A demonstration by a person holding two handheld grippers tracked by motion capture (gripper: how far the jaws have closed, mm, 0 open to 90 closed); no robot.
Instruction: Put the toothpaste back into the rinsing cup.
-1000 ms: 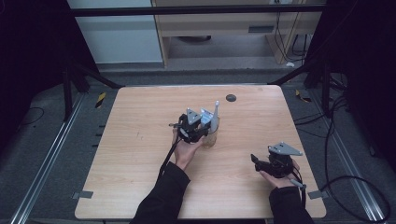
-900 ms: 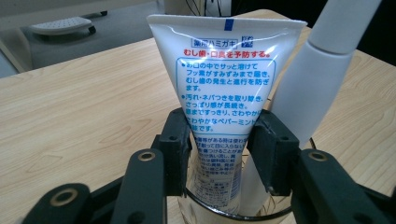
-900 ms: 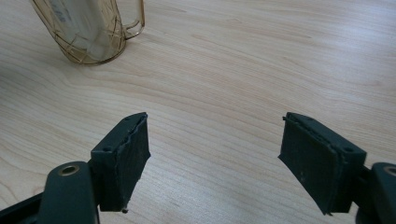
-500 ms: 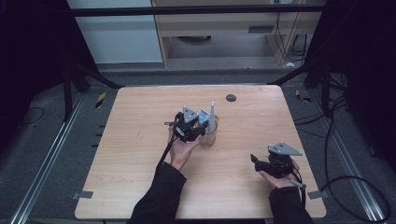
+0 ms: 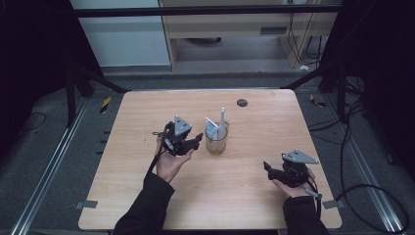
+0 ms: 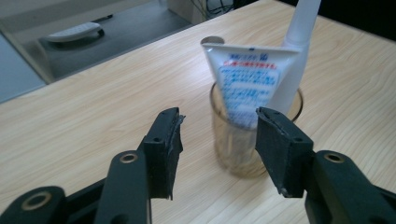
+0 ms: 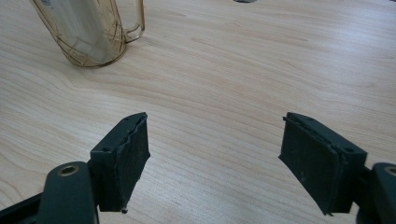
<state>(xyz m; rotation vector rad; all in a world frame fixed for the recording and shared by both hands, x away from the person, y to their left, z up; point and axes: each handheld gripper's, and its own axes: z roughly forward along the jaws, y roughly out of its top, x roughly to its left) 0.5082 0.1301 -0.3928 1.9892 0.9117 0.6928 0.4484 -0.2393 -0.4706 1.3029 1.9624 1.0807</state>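
Cup point(image 5: 216, 143) of amber glass stands upright near the middle of the table point(image 5: 254, 205), a little toward the far edge. Inside it lean a white toothpaste tube point(image 5: 211, 128) with blue and red print, flat end up, and a pale toothbrush handle point(image 5: 222, 123) that rises above the rim. In the left gripper view the tube point(image 6: 250, 79) rests against the cup's point(image 6: 236, 144) inner wall with the handle point(image 6: 299, 51) just beside it.

The left gripper point(image 5: 195, 139) hovers just left of the cup, apart from it. Its jaws have just been opening and stand wide apart with nothing between them; in its own view point(image 6: 218, 140) the cup shows beyond the gap, untouched.

The right gripper point(image 5: 268, 169) sits near the table's near right corner, well apart from the cup. Its jaws gape wide over bare wood point(image 7: 215, 144), holding nothing, with the cup's base point(image 7: 95, 32) farther off.

A small dark round hole point(image 5: 242, 102) lies near the far edge.
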